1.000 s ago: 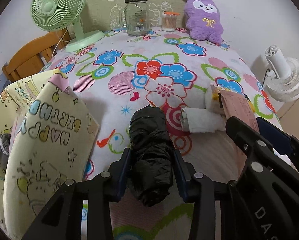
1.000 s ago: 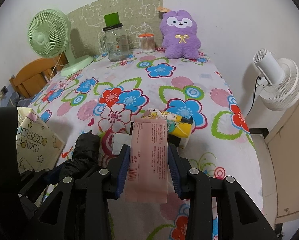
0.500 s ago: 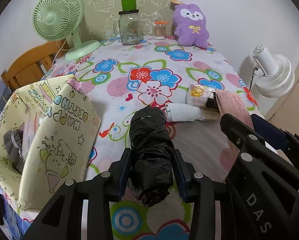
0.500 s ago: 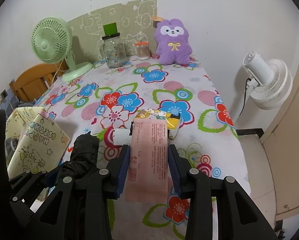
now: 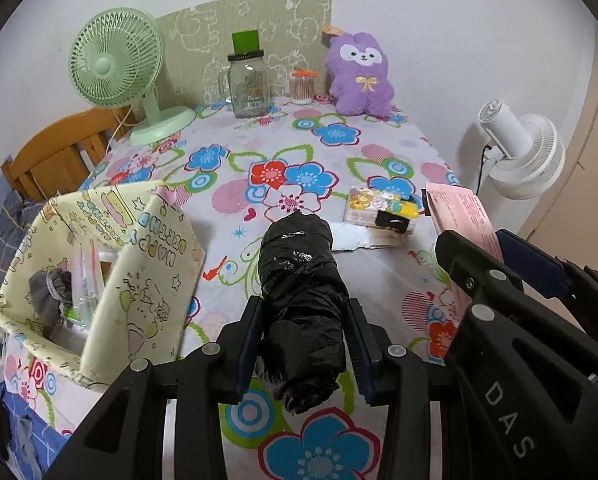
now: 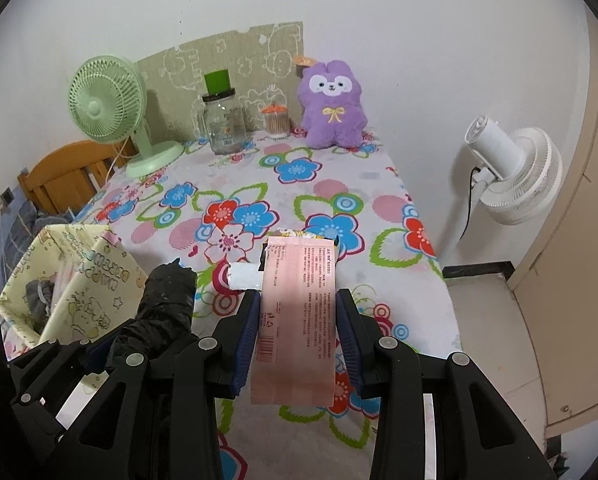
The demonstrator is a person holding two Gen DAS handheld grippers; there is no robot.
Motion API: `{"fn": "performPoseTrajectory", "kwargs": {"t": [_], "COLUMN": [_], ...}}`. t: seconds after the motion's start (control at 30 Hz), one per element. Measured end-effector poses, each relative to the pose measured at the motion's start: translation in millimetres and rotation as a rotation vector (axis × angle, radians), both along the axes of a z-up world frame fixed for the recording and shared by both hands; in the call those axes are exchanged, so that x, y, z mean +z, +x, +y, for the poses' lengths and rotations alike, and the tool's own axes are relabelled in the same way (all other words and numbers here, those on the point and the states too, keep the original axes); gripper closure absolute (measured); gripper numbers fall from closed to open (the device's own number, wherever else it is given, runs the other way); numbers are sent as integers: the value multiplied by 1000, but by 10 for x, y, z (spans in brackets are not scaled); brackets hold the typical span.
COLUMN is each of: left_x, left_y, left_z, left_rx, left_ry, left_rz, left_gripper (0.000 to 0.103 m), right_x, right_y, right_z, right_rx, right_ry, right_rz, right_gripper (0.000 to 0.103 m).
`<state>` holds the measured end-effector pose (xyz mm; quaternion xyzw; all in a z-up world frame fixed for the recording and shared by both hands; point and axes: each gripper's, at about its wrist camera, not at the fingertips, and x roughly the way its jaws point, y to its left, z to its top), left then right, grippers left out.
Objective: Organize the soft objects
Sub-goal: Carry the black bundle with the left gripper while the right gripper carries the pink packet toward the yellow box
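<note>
Tilting downward side by side, left gripper (image 5: 305,332) clamping black roll (image 5: 301,300), right gripper (image 6: 297,330) clamping pink packet (image 6: 297,316)

Home bedroom: floral tablecloth (image 5: 339,152), plush toy (image 5: 359,76), fans (image 5: 115,60)

The yellow fabric bin (image 5: 155,280) reads "HAPPY BIRTHDAY", seen upside down; the right tool's (image 5: 511,320) body reads "DAS".

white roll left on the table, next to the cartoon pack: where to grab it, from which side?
Grip the white roll across its round body, near the middle, coming from above with the fingers straddling its width. It lies flat on its side on the tablecloth, and the cartoon pack sits right behind it, so a level approach from the far side looks blocked.
</note>
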<state>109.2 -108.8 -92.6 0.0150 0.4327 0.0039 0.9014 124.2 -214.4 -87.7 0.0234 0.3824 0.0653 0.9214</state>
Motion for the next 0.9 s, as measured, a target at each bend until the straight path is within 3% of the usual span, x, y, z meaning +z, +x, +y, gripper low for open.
{"fn": "performPoseTrajectory", "kwargs": {"t": [0.9], "left_x": [697], "left_y": [-279], "left_z": [164], "left_rx": [-70], "left_ry": [8], "left_rz": [-136], "left_gripper": [62], "right_x": [726], "right_y": [-343], "right_z": [179], "right_rx": [-20], "right_ry": [-14], "right_rz": [-96], "right_gripper": [61]}}
